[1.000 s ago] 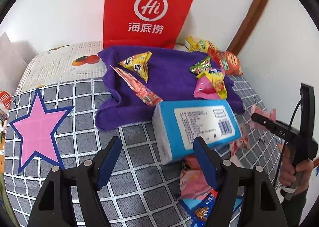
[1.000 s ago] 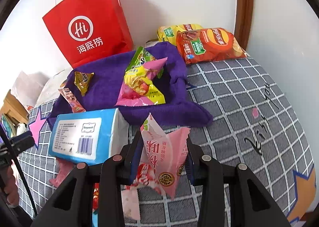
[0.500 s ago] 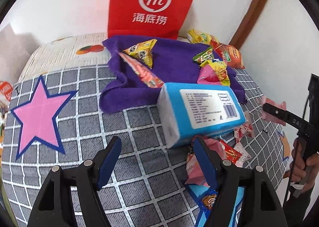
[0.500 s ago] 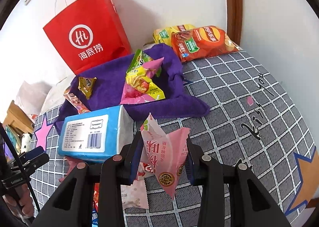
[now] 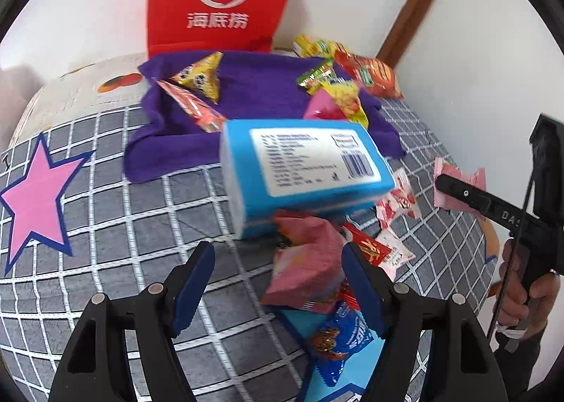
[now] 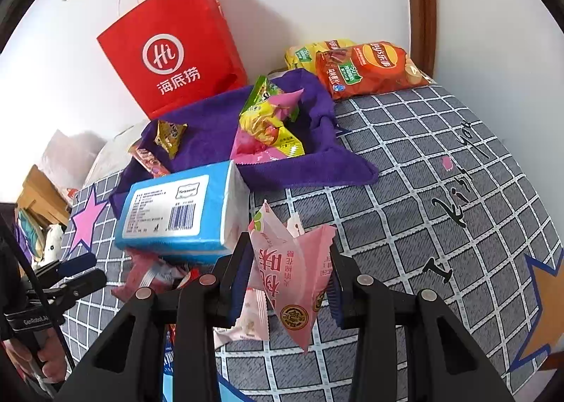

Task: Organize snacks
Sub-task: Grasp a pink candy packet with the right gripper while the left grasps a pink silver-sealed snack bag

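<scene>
My left gripper (image 5: 278, 261) stands open low over the checked bedspread (image 5: 141, 225). A crumpled dark-pink snack packet (image 5: 303, 268) lies between its fingers, close to the right one, on a heap of small packets beside a blue tissue pack (image 5: 306, 169). My right gripper (image 6: 289, 254) is shut on a pale pink snack packet (image 6: 296, 278), held above the bedspread (image 6: 423, 190). In the left wrist view that gripper (image 5: 444, 185) shows at the right edge. Several snack packets lie on a purple towel (image 6: 211, 130).
A red paper bag (image 6: 172, 49) stands against the wall behind the towel. Two chip bags (image 6: 366, 67) lie in the far corner by a wooden door frame. The tissue pack (image 6: 176, 211) sits on loose packets. A blue packet (image 5: 338, 338) lies by my left gripper's right finger.
My left gripper has moved right and lower, to the heap beside the tissue pack, so the dark-pink packet now lies between its fingers. My right gripper has drawn back a little, still holding its packet.
</scene>
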### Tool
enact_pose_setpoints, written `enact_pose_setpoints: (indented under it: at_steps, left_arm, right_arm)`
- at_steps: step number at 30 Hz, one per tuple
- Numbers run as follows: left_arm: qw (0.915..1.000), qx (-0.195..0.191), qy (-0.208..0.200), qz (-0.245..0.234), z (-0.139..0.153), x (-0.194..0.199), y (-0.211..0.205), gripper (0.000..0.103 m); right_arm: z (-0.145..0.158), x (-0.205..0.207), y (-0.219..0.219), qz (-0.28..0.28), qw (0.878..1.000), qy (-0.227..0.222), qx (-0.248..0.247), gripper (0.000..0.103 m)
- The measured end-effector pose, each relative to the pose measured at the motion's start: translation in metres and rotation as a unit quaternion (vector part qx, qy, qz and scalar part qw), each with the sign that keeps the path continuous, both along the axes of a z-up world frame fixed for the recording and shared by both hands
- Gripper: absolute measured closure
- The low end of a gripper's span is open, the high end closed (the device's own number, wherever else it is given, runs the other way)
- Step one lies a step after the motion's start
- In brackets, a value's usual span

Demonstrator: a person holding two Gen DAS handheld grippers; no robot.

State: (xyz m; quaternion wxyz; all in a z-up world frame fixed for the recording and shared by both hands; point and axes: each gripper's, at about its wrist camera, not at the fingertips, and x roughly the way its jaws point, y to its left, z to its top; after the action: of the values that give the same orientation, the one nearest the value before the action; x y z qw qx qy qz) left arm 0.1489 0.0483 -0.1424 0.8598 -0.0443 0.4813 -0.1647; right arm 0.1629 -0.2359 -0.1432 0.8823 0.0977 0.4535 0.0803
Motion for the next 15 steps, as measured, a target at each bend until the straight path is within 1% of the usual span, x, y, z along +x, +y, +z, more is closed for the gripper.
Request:
enact_pose_setpoints:
  at_steps: [5,10,12,14,15]
  left_arm:
    - [0.9997,0.019,0.008,-0.017,-0.008,0.002,-0.021,0.030]
    - [0.9980,0.058,0.012,-0.022,-0.019,0.006,-0.040,0.030]
    - [0.9966,0.079,0.015,-0.016,-0.025,0.008,-0.044,0.031]
    - [0.9963,0.082,0.017,-0.016,-0.028,0.009,-0.045,0.035]
    - [0.9967,0.077,0.021,-0.016,-0.029,0.010,-0.044,0.041]
  right_arm:
    - [0.001,-0.008,0.001,0.006,1.000,-0.006,-0.016,0.065]
    - [0.000,-0.011,-0.002,0.011,1.000,-0.010,-0.026,0.065]
    - [-0.001,-0.012,-0.004,0.012,0.999,-0.010,-0.030,0.065]
    - [-0.003,-0.012,-0.005,0.012,0.999,-0.005,-0.031,0.065]
    - [-0.003,-0.013,-0.005,0.013,1.000,-0.004,-0.028,0.065]
